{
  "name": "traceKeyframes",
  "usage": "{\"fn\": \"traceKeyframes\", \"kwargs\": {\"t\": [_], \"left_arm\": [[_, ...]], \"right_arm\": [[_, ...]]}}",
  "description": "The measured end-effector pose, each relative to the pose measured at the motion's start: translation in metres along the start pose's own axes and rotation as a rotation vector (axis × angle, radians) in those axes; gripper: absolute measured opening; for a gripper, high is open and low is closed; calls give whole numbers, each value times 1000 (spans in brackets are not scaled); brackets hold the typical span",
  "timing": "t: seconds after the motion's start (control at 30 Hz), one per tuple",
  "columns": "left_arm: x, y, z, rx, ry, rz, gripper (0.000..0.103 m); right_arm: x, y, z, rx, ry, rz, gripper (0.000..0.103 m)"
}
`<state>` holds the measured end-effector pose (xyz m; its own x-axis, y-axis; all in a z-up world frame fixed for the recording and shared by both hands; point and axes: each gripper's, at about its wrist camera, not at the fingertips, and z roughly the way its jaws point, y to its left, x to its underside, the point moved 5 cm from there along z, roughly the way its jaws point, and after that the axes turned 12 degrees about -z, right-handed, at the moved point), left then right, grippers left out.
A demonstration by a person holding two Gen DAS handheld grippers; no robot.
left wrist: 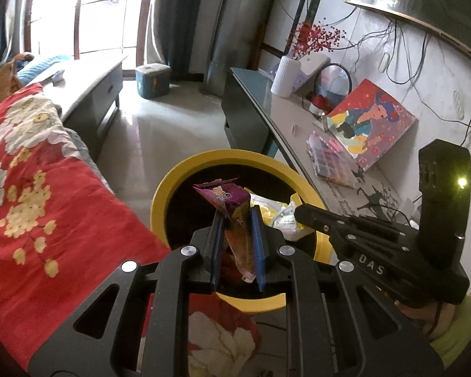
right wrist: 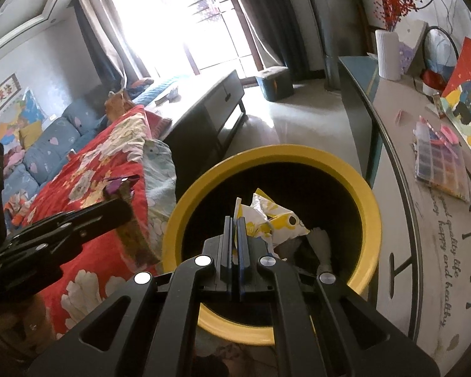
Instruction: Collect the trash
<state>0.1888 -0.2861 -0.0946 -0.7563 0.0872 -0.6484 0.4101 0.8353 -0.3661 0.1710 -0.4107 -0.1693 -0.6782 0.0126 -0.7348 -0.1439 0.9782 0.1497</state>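
Note:
A yellow-rimmed round bin [left wrist: 185,169] with a dark inside stands on the floor; it also shows in the right wrist view [right wrist: 370,201]. My left gripper [left wrist: 238,216] is shut on a purple and orange snack wrapper [left wrist: 226,196] and holds it over the bin's mouth. My right gripper [right wrist: 235,221] is shut on a yellow and white wrapper [right wrist: 276,216], also held over the bin's mouth. The right gripper shows in the left wrist view [left wrist: 301,212] at the bin's right rim. The left gripper shows at the left of the right wrist view [right wrist: 122,207].
A red flowered blanket [left wrist: 31,172] on a sofa lies left of the bin. A long table [right wrist: 402,207] to the right carries a painting [left wrist: 370,122], a bead box [right wrist: 439,163] and a white vase [left wrist: 284,77]. A low cabinet [right wrist: 216,103] and a teal stool [left wrist: 152,80] stand further off.

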Motion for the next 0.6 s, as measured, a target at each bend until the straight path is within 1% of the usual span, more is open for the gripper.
{"fn": "traceKeyframes", "kwargs": {"t": [0.1, 0.13, 0.2, 0.23, 0.27, 0.3, 0.33, 0.4, 0.43, 0.47, 0.53, 0.57, 0.6], "left_arm": [[-2, -2, 6, 8, 8, -1, 12], [-3, -3, 8, 10, 10, -3, 14], [-4, -2, 7, 2, -4, -14, 39], [-4, -2, 6, 10, -7, -21, 54], [-4, -2, 5, 21, -7, -29, 54], [-4, -1, 5, 21, -6, -30, 54], [-4, -1, 5, 18, -7, -31, 57], [-4, 0, 2, 14, -9, -41, 70], [-4, 1, 0, 11, -12, -48, 81], [-5, 3, -3, 1, -18, -52, 88], [-6, 5, -8, -19, -32, -49, 92], [-7, 7, -11, -35, -39, -50, 92], [-8, 8, -13, -43, -41, -53, 92]], "right_arm": [[4, -4, -1, 2, 6, 15, 4], [5, -6, -1, 3, 7, 20, 4], [6, -10, -3, 13, 8, 26, 7], [7, -12, -4, 14, 5, 28, 17], [7, -14, -7, 20, -1, 32, 29], [7, -15, -9, 27, -7, 35, 34], [7, -16, -11, 32, -13, 35, 39], [7, -18, -14, 40, -15, 34, 40], [7, -18, -15, 42, -16, 35, 46], [7, -18, -17, 45, -19, 35, 56], [7, -17, -22, 61, -31, 23, 65], [6, -16, -23, 68, -33, 14, 69], [6, -14, -25, 78, -35, 3, 72]]}}
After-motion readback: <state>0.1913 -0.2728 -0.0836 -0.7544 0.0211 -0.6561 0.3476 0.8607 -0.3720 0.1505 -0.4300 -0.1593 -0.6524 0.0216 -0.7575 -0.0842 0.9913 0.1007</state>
